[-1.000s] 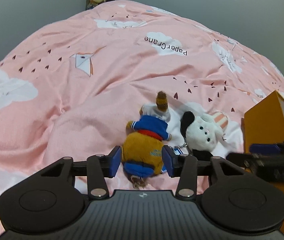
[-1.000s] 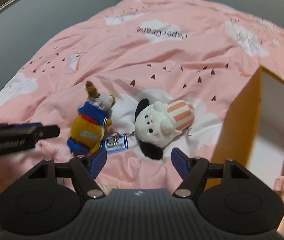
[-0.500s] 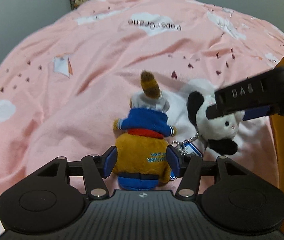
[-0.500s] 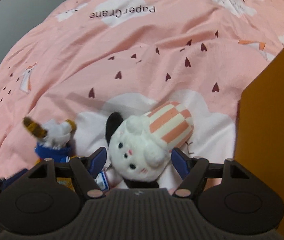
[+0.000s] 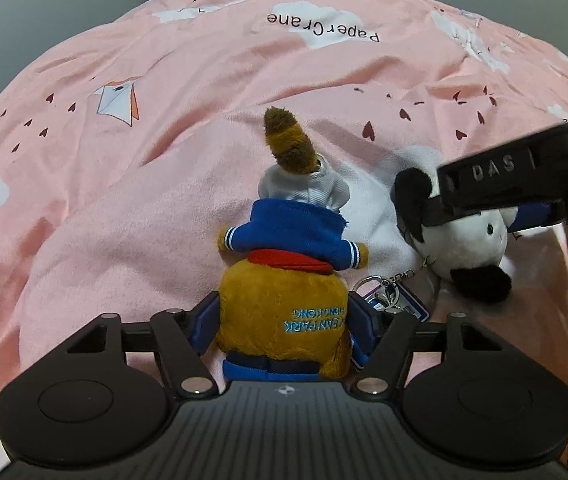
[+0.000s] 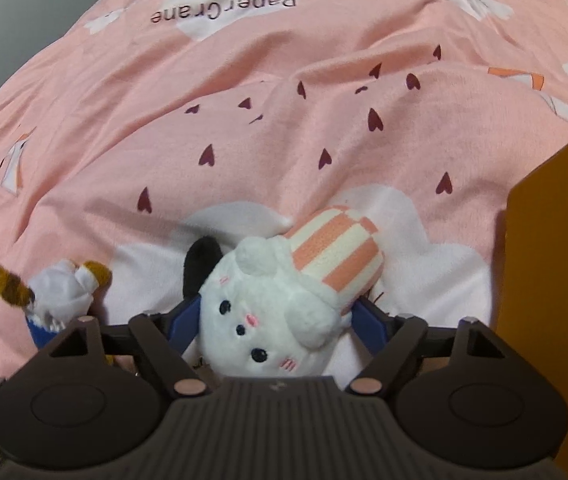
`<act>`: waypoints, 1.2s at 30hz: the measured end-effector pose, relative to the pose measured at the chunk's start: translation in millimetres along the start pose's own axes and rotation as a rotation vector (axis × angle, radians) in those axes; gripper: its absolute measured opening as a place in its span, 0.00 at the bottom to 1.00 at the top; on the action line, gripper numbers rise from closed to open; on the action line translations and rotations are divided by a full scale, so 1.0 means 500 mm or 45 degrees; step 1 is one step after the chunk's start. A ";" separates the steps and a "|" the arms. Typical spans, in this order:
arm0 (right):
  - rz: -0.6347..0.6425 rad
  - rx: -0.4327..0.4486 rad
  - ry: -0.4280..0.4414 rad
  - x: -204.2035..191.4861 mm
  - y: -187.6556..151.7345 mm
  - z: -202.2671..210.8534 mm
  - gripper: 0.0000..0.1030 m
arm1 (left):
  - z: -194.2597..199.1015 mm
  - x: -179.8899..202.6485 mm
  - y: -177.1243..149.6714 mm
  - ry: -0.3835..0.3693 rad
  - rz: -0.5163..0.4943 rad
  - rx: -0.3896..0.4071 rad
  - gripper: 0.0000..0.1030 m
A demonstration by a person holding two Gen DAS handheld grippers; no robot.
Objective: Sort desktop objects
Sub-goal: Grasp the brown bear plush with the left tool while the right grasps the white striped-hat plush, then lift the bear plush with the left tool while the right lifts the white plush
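Two plush toys lie side by side on the pink bed cover with white clouds and dark hearts [image 5: 164, 216]; none is sorted yet. The brown plush bear in a blue jacket and red scarf [image 5: 284, 280] lies between the blue-padded fingers [image 5: 204, 326] of the left gripper [image 5: 282, 328]. These fingers are opening and stand on both sides of its body, very close to the fur, but I see no squeeze. The white round plush dog with black ears and a pink striped hat [image 6: 284, 312] lies between the fingers of the right gripper [image 6: 276, 324], which are also opening and stand apart beside its head. A small metal keyring with a blue tag [image 5: 396, 300] rests just beside the left gripper's right finger, between the two toys. The orange cardboard box [image 6: 556, 280] stands to the right of the right fingers, near the dog. I judge that both grasps, both lifts and the placing, probably into this box, are left to do.
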State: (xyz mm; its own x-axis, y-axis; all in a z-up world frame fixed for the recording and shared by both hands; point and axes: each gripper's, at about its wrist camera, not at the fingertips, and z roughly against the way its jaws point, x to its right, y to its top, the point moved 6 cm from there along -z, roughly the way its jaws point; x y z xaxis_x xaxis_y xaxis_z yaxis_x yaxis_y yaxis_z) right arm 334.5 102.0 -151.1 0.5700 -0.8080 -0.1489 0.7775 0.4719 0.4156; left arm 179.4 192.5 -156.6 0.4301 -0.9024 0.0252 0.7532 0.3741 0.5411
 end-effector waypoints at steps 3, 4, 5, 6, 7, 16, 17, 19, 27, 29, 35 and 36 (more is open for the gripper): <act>0.045 0.018 0.027 -0.004 -0.009 0.027 0.73 | 0.019 -0.005 -0.001 -0.026 0.025 -0.004 0.72; 0.060 0.022 0.049 -0.008 -0.013 0.039 0.73 | 0.026 -0.007 -0.003 -0.039 0.038 -0.012 0.71; 0.077 0.026 0.070 -0.013 -0.019 0.053 0.73 | 0.035 -0.010 -0.006 -0.052 0.054 -0.017 0.71; 0.101 0.033 0.092 -0.019 -0.027 0.069 0.73 | 0.047 -0.012 -0.011 -0.063 0.067 -0.022 0.71; 0.139 0.049 0.115 -0.029 -0.037 0.092 0.73 | 0.057 -0.013 -0.015 -0.070 0.069 -0.027 0.71; 0.592 0.048 0.236 -0.080 -0.152 0.235 0.73 | 0.152 -0.002 -0.061 -0.097 0.003 -0.085 0.71; 0.652 0.039 0.243 -0.087 -0.167 0.243 0.73 | 0.161 0.002 -0.063 -0.098 -0.013 -0.079 0.71; 0.785 0.034 0.251 -0.099 -0.195 0.261 0.74 | 0.176 0.011 -0.066 -0.098 -0.050 -0.069 0.71; 1.067 0.029 0.131 -0.117 -0.270 0.235 0.76 | 0.164 0.033 -0.085 -0.071 -0.129 -0.078 0.74; 1.049 0.030 0.114 -0.112 -0.276 0.228 0.76 | 0.170 0.029 -0.087 -0.096 -0.115 -0.068 0.74; 0.940 0.047 0.117 -0.090 -0.279 0.236 0.78 | 0.197 0.024 -0.093 -0.187 -0.090 -0.038 0.75; 0.921 0.052 0.123 -0.087 -0.279 0.241 0.78 | 0.201 0.023 -0.094 -0.203 -0.086 -0.032 0.75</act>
State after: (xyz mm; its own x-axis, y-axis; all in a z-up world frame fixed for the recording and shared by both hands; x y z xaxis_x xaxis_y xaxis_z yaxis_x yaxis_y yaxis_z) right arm 169.3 28.6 -94.7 0.9597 -0.2633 0.0981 0.1878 0.8608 0.4730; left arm 98.9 142.8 -97.1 0.2954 -0.9473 0.1238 0.7905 0.3151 0.5251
